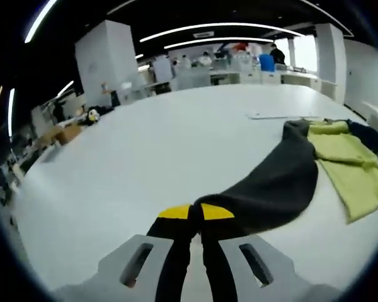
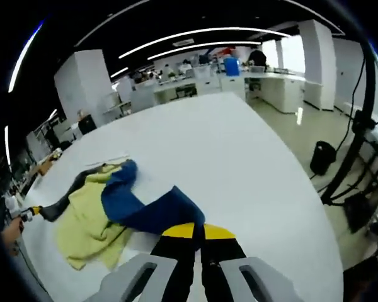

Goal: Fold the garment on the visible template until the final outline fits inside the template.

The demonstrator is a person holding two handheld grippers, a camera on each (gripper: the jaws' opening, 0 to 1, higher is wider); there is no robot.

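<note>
The garment lies stretched out on the white table [image 1: 176, 145]. Its body is yellow-green [image 1: 349, 163] [image 2: 88, 220], one sleeve dark grey [image 1: 271, 185] [image 2: 66, 195], the other blue [image 2: 148, 211] [image 1: 368, 133]. My left gripper [image 1: 196, 212] is shut on the end of the grey sleeve, yellow fingertips pressed together. My right gripper [image 2: 197, 231] is shut on the end of the blue sleeve. In the right gripper view the left gripper [image 2: 30, 214] appears small at the far left, at the grey sleeve's tip. A thin flat strip, perhaps the template's edge [image 1: 280, 116] [image 2: 107, 159], lies beyond the garment.
The table's right edge [image 2: 302, 189] drops to the floor, where a black bin [image 2: 321, 157] and a dark stand [image 2: 356, 163] are. Desks, white cabinets [image 1: 107, 60] and people fill the background. Boxes [image 1: 63, 133] sit beyond the left edge.
</note>
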